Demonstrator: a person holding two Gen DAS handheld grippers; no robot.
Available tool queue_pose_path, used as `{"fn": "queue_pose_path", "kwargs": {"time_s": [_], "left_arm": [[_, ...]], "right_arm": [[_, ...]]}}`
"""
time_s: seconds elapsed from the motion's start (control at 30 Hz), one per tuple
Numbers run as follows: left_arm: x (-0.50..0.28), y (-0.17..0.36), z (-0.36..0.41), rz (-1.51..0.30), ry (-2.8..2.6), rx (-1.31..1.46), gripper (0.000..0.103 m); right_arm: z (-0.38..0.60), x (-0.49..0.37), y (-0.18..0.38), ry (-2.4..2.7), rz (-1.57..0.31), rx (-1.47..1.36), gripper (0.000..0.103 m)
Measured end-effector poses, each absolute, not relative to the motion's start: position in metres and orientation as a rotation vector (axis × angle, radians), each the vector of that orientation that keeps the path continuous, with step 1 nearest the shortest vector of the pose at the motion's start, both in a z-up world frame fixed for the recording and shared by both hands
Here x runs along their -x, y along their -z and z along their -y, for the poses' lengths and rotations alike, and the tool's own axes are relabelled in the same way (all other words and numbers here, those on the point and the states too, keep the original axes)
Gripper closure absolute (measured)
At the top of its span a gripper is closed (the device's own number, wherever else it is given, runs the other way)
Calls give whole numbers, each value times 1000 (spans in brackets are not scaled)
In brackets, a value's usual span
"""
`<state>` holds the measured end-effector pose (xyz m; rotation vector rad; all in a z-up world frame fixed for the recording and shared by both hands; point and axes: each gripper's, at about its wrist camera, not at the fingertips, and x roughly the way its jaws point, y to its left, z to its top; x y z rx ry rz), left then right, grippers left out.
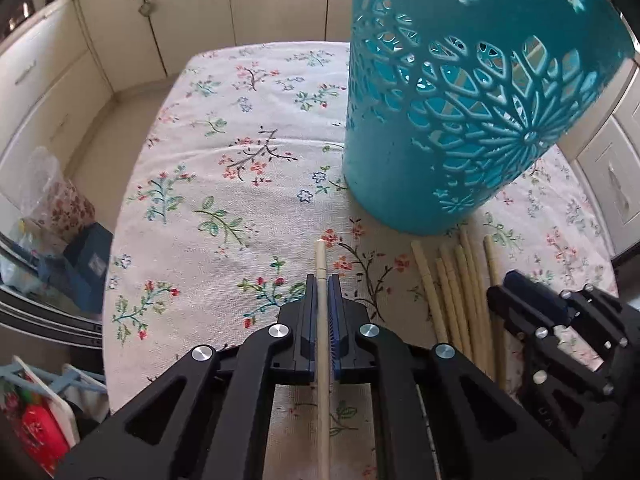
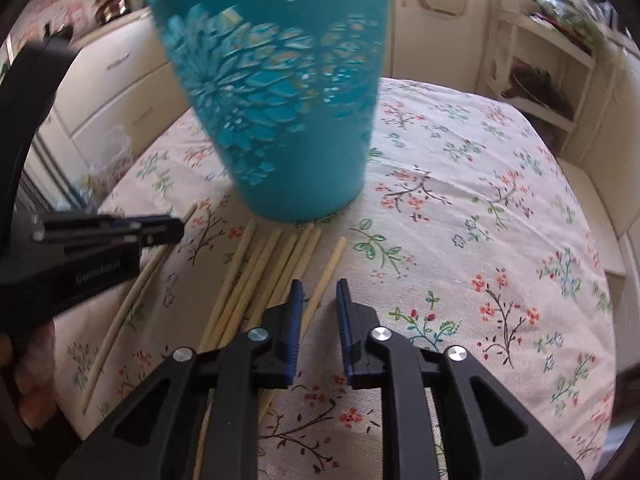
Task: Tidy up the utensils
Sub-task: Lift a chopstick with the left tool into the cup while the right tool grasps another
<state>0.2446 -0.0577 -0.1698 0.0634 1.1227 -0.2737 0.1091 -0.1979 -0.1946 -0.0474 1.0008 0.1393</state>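
Observation:
My left gripper [image 1: 322, 278] is shut on a single pale chopstick [image 1: 321, 256], which runs straight out between its blue pads low over the floral tablecloth [image 1: 224, 160]. In the right wrist view that chopstick [image 2: 132, 300] slants under the left gripper [image 2: 176, 226]. Several more chopsticks [image 2: 264, 272] lie loose in a fan before the teal cut-out basket [image 2: 280, 100]. My right gripper [image 2: 318, 282] hovers over their right side, jaws a little apart with only cloth showing between them. One chopstick [image 2: 330, 260] runs under its left finger. In the left wrist view the basket [image 1: 460, 120] stands to the upper right.
Cream cabinets [image 1: 120, 20] ring the table. Bags and a blue box [image 1: 86, 264] sit on the floor at the left. An open shelf unit [image 2: 536, 80] stands at the back right. The tablecloth [image 2: 480, 220] stretches bare to the right of the basket.

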Motion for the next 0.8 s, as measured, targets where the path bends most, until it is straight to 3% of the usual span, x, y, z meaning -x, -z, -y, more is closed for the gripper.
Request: {"fn": "queue_pose_path", "kwargs": {"time_s": [0.17,0.33,0.47,0.6,0.8], "left_arm": [[-246,171,39,-1156,302,68,98],[-243,170,57,-1143,277,-122,97],[-242,169,72,-1097,250,-229,97],[-243,162,55,-1102,275,-113,98],[-217,113,12,-941,358,97,98]], "right_arm": [[204,-104,190,-158,-1023,164,95],[222,-107,193,-178,-1055,28,90],[226,-110,194,-183,-1048,-9,92],[230,-110,195,-174,-1035,-24,96],[227,-110,196,-160,-1007,-25,96]]}}
